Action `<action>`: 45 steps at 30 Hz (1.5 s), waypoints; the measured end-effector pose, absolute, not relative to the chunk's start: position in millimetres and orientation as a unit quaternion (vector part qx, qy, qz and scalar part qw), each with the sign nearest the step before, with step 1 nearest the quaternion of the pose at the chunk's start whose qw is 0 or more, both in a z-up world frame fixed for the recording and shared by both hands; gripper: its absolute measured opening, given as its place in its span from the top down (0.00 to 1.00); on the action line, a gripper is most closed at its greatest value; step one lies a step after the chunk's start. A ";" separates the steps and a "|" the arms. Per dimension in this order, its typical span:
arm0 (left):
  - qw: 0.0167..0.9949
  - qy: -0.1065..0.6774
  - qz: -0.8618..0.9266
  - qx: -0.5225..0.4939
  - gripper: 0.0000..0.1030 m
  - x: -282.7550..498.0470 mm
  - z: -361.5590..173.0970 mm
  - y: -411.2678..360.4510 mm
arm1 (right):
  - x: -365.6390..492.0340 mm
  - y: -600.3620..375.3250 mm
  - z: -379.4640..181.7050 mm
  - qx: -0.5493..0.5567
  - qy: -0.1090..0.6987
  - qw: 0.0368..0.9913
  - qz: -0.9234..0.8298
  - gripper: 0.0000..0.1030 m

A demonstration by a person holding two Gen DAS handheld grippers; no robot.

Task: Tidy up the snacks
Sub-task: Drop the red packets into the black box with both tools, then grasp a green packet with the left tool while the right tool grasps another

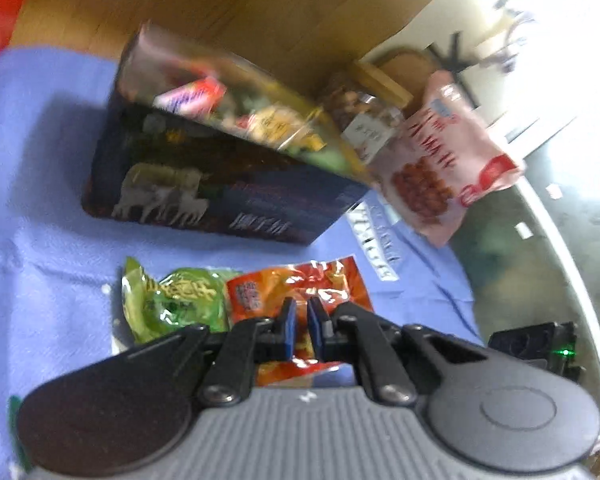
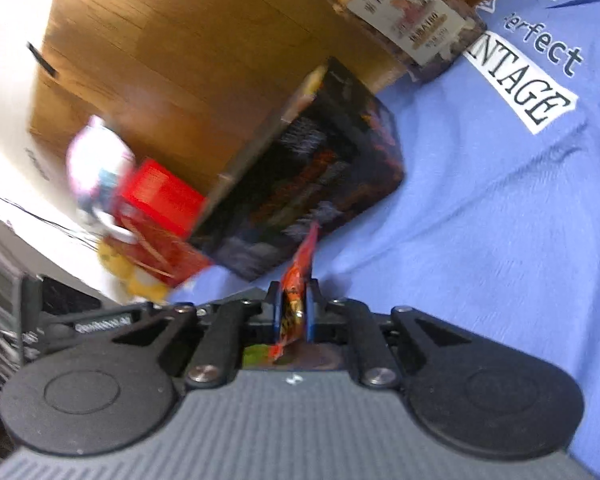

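Across the surface, a blue cloth with a white printed label, covering most of the area beneath all items; wooden panelling behind.

Dark box, open-topped, printed with pale animal figures on its long side; stands on the cloth toward the back and holds assorted small wrapped snacks. Seen end-on from the right wrist view.

Pink snack bag, printed with round brown pieces and red lettering; seen just to the right of the box, tilted, apparently raised off the cloth; its support cannot be told.

Clear jar of nuts, white label, lying tilted at the edge of the cloth beside the box.

Red carton, past the far end of the box, with a blurred pink-and-white item and a yellow item touching it.

Green snack packet, lying flat on the cloth in front of the box, touching the orange packet beside it.

Left gripper: jaws nearly together above the orange packet; whether they pinch it cannot be told.

Right gripper: jaws clenched on a thin orange sachet, held edge-up above the cloth, near the box.
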State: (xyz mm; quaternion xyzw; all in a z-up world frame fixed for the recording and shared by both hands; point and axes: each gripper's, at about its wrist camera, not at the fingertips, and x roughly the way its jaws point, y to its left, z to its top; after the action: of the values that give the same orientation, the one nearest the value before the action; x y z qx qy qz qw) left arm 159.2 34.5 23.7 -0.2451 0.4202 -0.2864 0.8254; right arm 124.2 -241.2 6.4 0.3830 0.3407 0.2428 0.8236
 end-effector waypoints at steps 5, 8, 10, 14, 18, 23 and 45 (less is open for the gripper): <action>0.861 0.362 -0.258 -0.249 0.32 149.8 58.3 58.6 | 129.8 -244.9 39.1 0.398 0.288 0.831 0.259 0.87; 0.846 0.356 -0.282 -0.278 0.26 160.8 66.3 62.3 | 149.3 -238.9 52.7 0.420 0.273 0.817 0.285 0.87; 0.835 0.356 -0.299 -0.293 0.58 172.7 69.0 60.9 | 165.0 -229.2 56.6 0.431 0.272 0.808 0.297 0.87; 0.867 0.338 -0.253 -0.265 0.68 203.3 82.5 64.7 | 201.9 -207.9 64.9 0.396 0.271 0.830 0.284 0.86; 0.891 0.352 -0.193 -0.210 0.67 238.2 77.2 62.0 | 233.8 -177.1 59.3 0.309 0.292 0.868 0.255 0.77; 0.915 0.348 -0.145 -0.142 0.60 236.0 75.4 53.3 | 215.8 -143.0 71.2 0.122 0.266 0.932 0.214 0.72; 0.836 0.455 -0.237 -0.195 0.74 167.0 2.5 53.4 | 131.8 -198.7 -14.8 0.318 0.372 0.847 0.209 0.90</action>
State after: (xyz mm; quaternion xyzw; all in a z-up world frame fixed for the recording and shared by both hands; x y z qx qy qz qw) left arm 167.0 53.4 2.5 -0.1949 0.4549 -0.2373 0.8359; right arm 131.8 -198.7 -14.8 0.3182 0.3718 0.2087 0.8467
